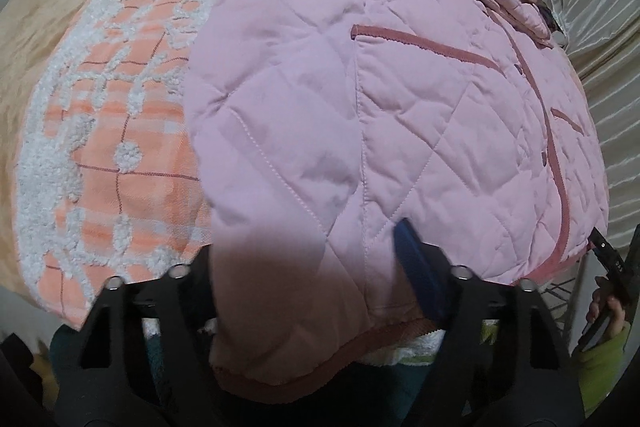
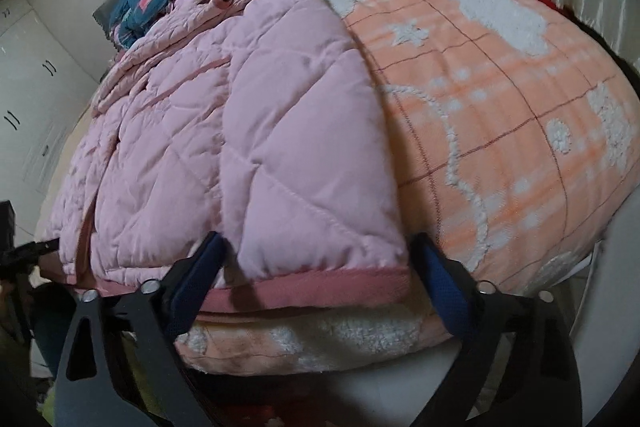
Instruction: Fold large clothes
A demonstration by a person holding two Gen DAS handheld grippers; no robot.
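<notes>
The quilted jacket (image 1: 360,115) looks soft, puffy and light; its bound hem is the firmest hold. Left hand-held gripper (image 1: 316,267) and right hand-held gripper (image 2: 320,259) both straddle that hem, jaws not yet clamped.

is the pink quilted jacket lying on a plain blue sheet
No, the pink quilted jacket lies on an orange blanket with fluffy white patches.

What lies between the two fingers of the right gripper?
In the right wrist view, the right gripper straddles a corner of the pink quilted jacket, its darker pink hem running between the fingers.
</notes>
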